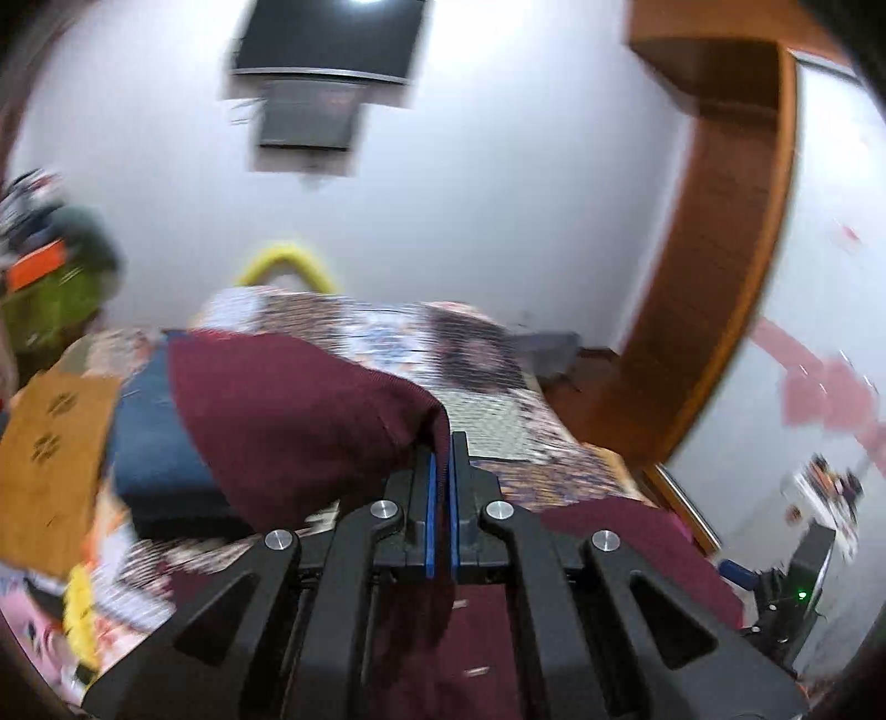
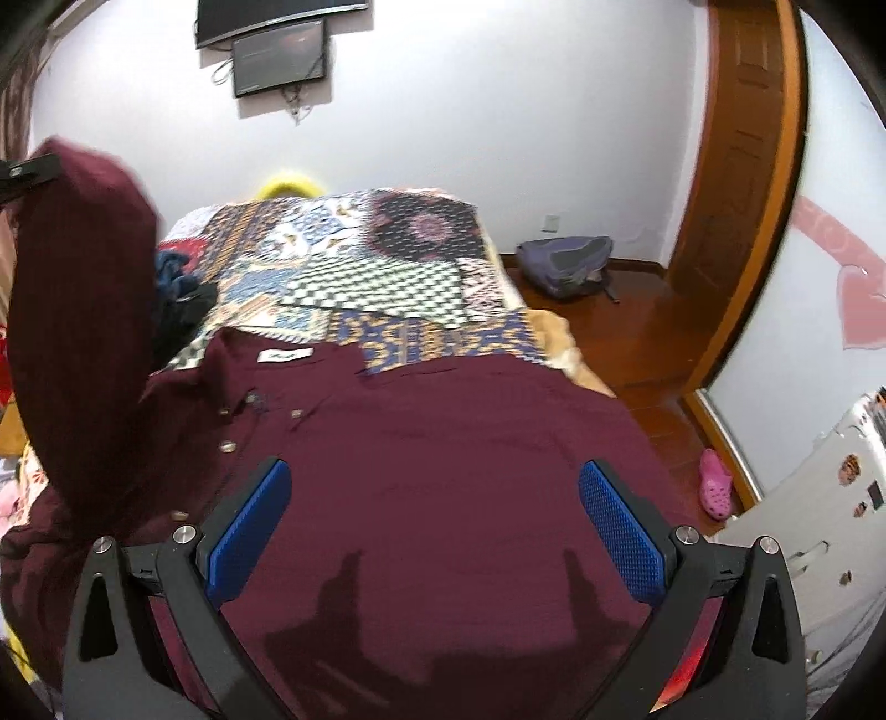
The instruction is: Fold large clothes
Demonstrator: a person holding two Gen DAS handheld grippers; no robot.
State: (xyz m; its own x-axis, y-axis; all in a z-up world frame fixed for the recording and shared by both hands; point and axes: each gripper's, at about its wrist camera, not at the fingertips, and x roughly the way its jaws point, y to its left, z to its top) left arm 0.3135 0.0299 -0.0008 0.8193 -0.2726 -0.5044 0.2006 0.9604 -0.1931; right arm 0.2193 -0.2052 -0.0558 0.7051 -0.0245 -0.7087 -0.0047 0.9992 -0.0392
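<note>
- The left wrist view is smeared by motion: the wall screen (image 1: 326,41), the bedspread (image 1: 487,365) pattern and the clutter at the left edge cannot be made out.
- The maroon shirt (image 2: 443,443) hides the near bed; its lower hem is cut off.
- Print on the collar label (image 2: 284,355) is too small to read.
- The shirt's raised part (image 2: 83,310) covers the left tongs (image 2: 25,174), so their grip is unseen here.

Bed (image 2: 382,277) with patchwork cover, maroon shirt (image 2: 443,454) on it

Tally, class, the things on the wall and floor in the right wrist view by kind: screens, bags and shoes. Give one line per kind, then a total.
Screens on the wall: 2, the larger dark screen and the smaller screen below it
Bags on the floor: 1, the grey backpack
Shoes on the floor: 1, the pink clog
Total: 4
</note>
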